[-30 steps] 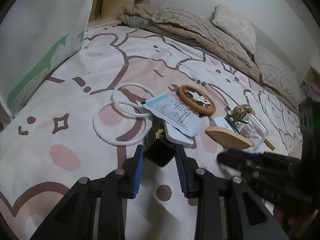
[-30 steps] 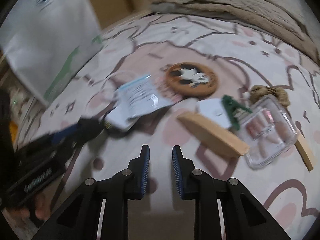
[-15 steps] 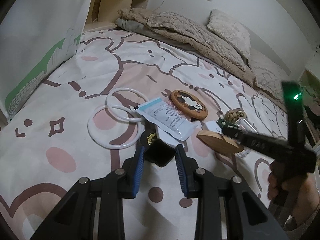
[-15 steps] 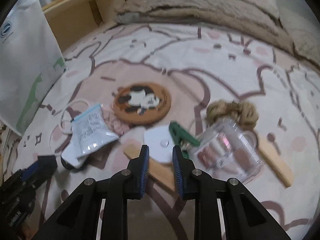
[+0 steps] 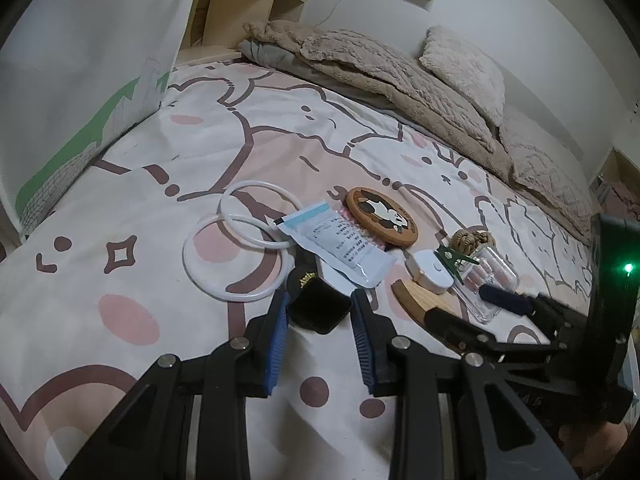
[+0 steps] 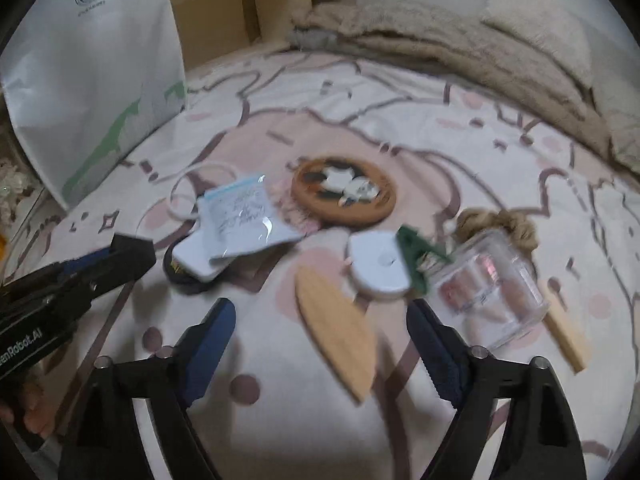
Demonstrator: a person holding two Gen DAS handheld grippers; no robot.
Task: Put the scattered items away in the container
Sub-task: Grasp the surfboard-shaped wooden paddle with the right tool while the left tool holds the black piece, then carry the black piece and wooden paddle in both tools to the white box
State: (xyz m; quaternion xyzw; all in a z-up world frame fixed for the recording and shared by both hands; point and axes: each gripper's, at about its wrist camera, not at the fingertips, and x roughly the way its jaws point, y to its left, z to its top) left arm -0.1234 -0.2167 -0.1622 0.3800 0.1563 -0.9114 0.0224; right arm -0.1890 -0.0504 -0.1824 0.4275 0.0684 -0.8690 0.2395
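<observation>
Left gripper (image 5: 320, 312) clamps a small black square box (image 5: 319, 307) just above the patterned bedsheet (image 5: 120, 208). Right gripper (image 6: 320, 320) jaws spreading wide, nothing gripped, over a flat oval wooden piece (image 6: 340, 332). White paper bag (image 6: 92, 80) stands at the bed's left edge.

Two close wrist views, shared bedspread (image 5: 120, 240)

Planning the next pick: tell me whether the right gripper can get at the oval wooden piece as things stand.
Probably yes. The right gripper is opening, nothing between its jaws, and the oval wooden piece lies flat on the bedsheet right ahead. Only the white case crowds its far end.
</observation>
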